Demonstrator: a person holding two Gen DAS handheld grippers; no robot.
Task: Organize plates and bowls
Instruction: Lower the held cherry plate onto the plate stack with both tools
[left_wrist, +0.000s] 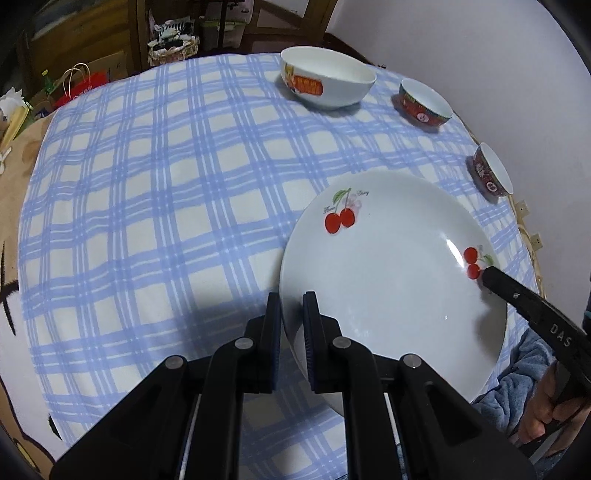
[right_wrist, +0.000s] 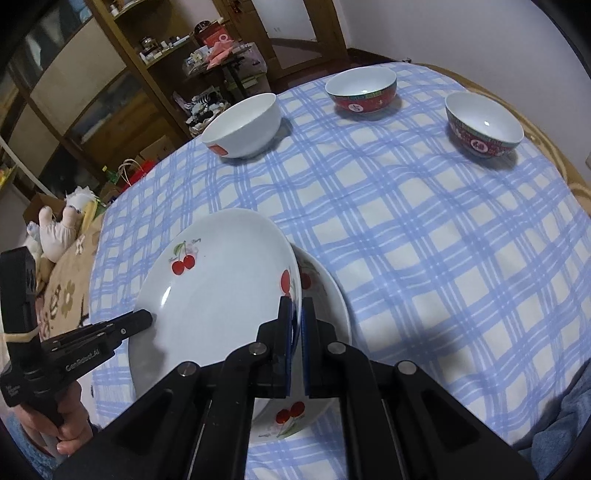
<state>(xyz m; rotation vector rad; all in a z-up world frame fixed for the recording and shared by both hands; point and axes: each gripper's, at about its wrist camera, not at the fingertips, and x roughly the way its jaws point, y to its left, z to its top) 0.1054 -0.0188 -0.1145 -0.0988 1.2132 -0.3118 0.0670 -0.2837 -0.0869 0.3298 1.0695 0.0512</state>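
Both grippers hold a white plate with red cherries (left_wrist: 388, 266) by its rim, over a blue-checked tablecloth (left_wrist: 155, 206). My left gripper (left_wrist: 291, 308) is shut on the plate's near-left rim. The right gripper (left_wrist: 491, 277) grips the opposite rim beside a cherry print. In the right wrist view, the right gripper (right_wrist: 297, 312) is shut on the same plate (right_wrist: 221, 295), and the left gripper (right_wrist: 142, 320) pinches the far side. A second cherry plate (right_wrist: 325, 373) lies on the cloth, partly hidden beneath the held one. I cannot tell whether the two plates touch.
A large white bowl (right_wrist: 243, 125) and two red-patterned bowls (right_wrist: 364, 90) (right_wrist: 484, 123) stand at the table's far side. A wooden shelf (right_wrist: 110, 85), a paper bag (left_wrist: 79, 86) and a soft toy (right_wrist: 61, 229) are beyond the left edge. A hand (right_wrist: 70, 432) holds the left gripper's handle.
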